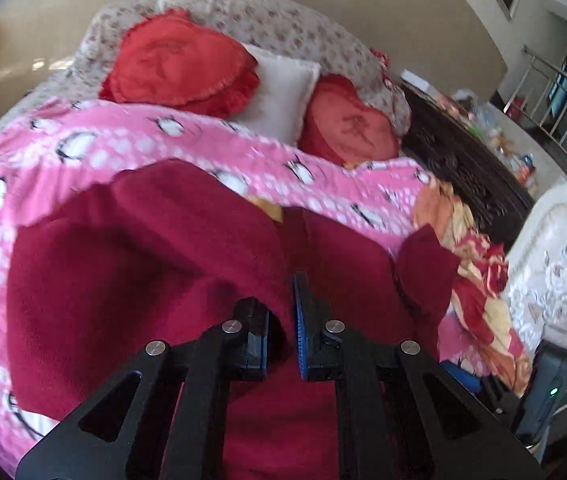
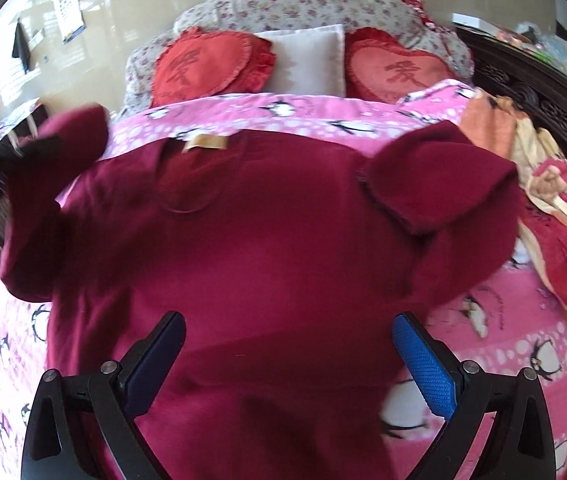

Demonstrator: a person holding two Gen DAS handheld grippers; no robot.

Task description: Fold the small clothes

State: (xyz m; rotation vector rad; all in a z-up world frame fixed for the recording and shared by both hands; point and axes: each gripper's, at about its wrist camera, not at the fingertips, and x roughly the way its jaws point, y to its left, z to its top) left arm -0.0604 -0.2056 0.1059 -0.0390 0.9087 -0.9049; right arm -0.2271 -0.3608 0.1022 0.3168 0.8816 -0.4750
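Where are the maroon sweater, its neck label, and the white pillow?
maroon sweater (image 2: 267,248), right wrist view, middle of the body.
neck label (image 2: 206,143), right wrist view, centre of the tan tag.
white pillow (image 2: 309,60), right wrist view, its front face.

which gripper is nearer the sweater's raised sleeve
Left. The left gripper is shut on the raised sleeve of the maroon sweater; the right gripper hangs open above the hem.
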